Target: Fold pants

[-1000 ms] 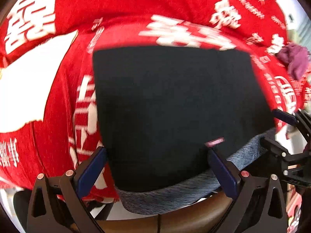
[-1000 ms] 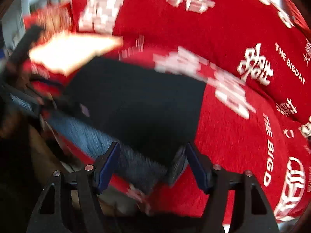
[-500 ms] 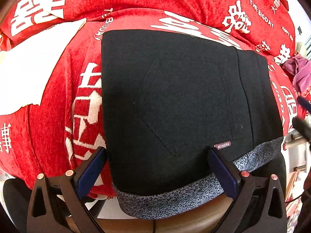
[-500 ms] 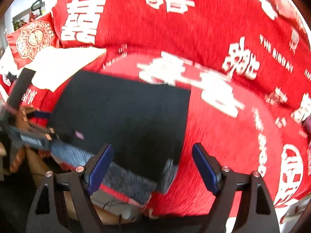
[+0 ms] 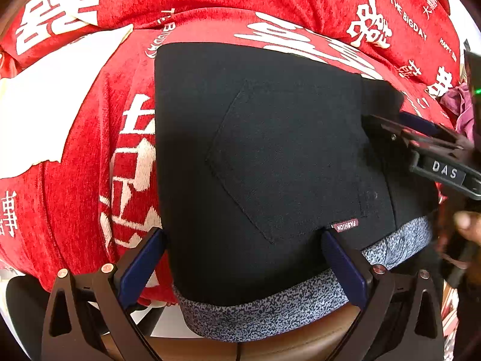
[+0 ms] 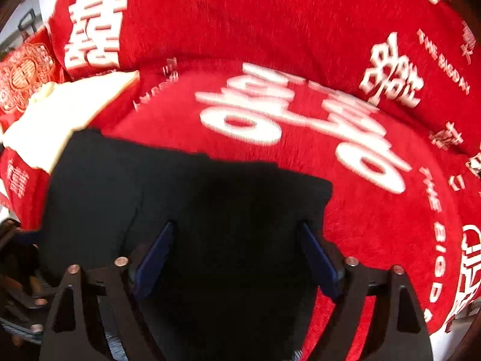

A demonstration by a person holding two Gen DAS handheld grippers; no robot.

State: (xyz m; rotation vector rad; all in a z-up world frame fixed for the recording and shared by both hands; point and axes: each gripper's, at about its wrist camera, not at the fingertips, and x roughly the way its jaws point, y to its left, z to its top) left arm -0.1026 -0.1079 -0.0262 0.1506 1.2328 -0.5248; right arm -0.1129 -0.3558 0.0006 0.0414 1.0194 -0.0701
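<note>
The black pants [image 5: 285, 165] lie folded flat on the red sofa cover [image 5: 75, 210]. A back pocket faces up, and the grey speckled waistband [image 5: 270, 310] hangs over the near edge. My left gripper [image 5: 243, 258] is open just above the waistband end, one finger at the pants' left edge and the other over the fabric. My right gripper [image 6: 237, 255] hovers over the pants [image 6: 180, 195] near their right edge. Its jaws are opening, with black cloth beneath them but nothing pinched. In the left wrist view the right gripper [image 5: 421, 138] reaches in from the right.
A white cloth [image 5: 45, 114] lies left of the pants, and a purple garment [image 5: 463, 105] lies at the far right. The sofa back [image 6: 300, 30] rises behind. An ornamented red cushion [image 6: 24, 75] sits at the left. The brown sofa edge [image 5: 270, 340] runs below the waistband.
The right gripper moved from the pants' right waistband corner to over the black cloth, and its jaws widened. It now shows in the left wrist view. The left gripper barely moved.
</note>
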